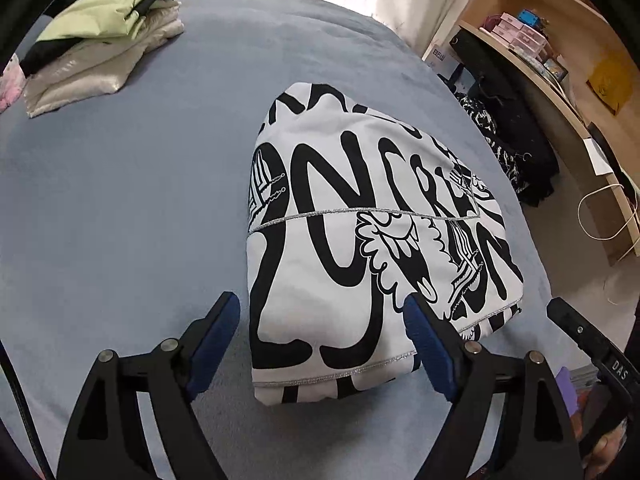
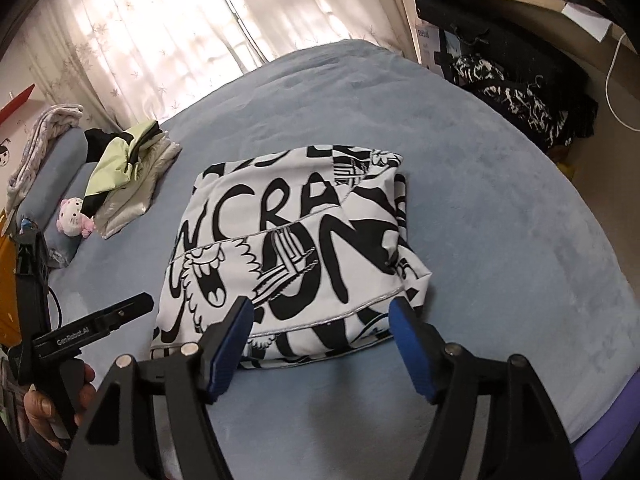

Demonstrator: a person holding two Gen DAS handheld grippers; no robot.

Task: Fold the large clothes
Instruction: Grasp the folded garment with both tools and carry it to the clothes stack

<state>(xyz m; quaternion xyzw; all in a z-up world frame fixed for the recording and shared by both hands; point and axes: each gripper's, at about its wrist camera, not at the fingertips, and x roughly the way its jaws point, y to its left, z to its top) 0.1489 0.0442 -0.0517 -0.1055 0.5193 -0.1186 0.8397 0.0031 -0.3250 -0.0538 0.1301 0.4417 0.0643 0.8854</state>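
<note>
Both the left gripper (image 1: 320,320) and right gripper (image 2: 322,318) gape apart near the folded printed garment (image 1: 360,240); a clothes pile (image 1: 100,40) lies far left on the bed (image 1: 120,200).

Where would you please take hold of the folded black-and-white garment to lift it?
Probably grip the near folded edge of the garment, coming in low from the front. That edge is thick, faces both open tongs, left and right, and overhangs nothing on the bed.

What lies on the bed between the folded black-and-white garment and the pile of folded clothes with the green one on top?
Nothing: between the black-and-white garment and the pile only bare blue bed cover shows, in both wrist views.
</note>
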